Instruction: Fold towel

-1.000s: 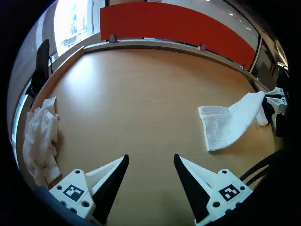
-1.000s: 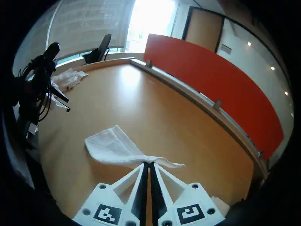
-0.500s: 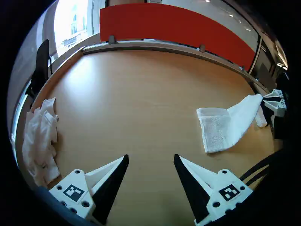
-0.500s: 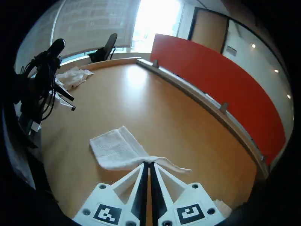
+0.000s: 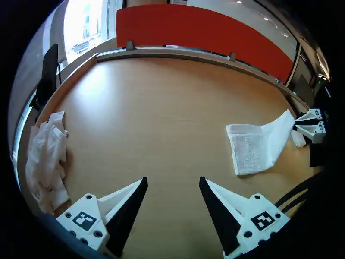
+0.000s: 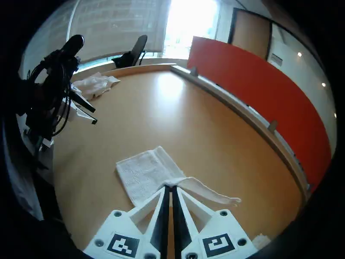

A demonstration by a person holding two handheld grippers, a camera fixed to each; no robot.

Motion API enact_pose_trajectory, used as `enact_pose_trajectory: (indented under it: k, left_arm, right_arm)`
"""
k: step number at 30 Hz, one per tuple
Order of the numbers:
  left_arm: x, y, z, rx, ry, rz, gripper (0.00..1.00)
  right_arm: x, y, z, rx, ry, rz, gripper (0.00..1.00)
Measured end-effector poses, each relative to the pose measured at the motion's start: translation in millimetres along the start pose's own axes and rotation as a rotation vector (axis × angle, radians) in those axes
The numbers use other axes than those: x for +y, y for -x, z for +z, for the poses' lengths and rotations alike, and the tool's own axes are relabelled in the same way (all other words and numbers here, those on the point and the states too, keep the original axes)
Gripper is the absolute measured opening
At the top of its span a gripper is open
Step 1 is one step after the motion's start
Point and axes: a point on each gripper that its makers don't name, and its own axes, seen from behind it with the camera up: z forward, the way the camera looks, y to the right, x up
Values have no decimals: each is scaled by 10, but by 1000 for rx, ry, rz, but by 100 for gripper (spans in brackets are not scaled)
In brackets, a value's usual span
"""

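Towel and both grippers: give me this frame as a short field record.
towel: partly folded, lying on the table, one edge lifted
right gripper: shut on the towel's lifted edge
left gripper: open, holding nothing, apart from the towel
other cloth: crumpled white pile by the table edge
fold: unfinished

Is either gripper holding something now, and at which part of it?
The right gripper pinches the white towel at a raised edge; the left gripper is open, holding nothing.
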Motion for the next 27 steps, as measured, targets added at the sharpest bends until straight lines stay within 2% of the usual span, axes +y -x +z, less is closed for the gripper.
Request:
enact_pose_trajectory:
  k: [9, 27]
  left_arm:
    - [-65, -10, -57, 9, -8, -11, 88]
    - [-274, -31, -281, 40, -41, -63, 88]
  right_arm:
    - [-208, -46, 203, -9, -53, -16, 4]
    - [-651, -135, 528, -44, -183, -98, 4]
